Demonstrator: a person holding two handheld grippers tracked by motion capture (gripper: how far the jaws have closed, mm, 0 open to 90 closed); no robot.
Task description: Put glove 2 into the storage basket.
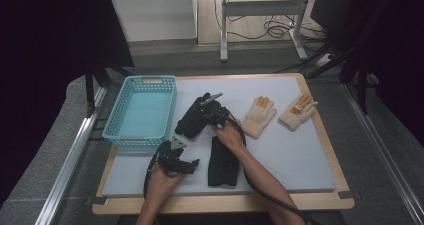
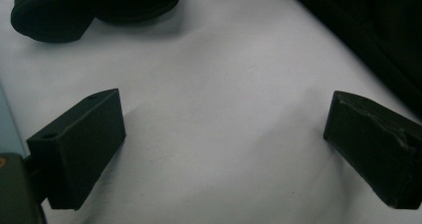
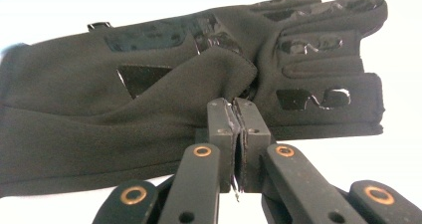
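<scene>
1. High view: the right gripper (image 1: pixel 206 105) sits on a black glove (image 1: pixel 192 117) near the middle of the grey worktop (image 1: pixel 285 150), just beside the blue basket (image 1: pixel 142 110). A second black glove (image 1: pixel 222 162) lies close to the person. Two tan gloves (image 1: pixel 259 116) (image 1: pixel 297 111) lie farther right. The left gripper (image 1: pixel 192 166) rests low on the worktop.
2. Left gripper view: the left gripper (image 2: pixel 224 134) has its jaws wide apart with bare worktop (image 2: pixel 224 84) between them.
3. Right gripper view: the right gripper (image 3: pixel 238 112) is squeezed tight, pinching a fold of the black glove (image 3: pixel 149 104).
</scene>
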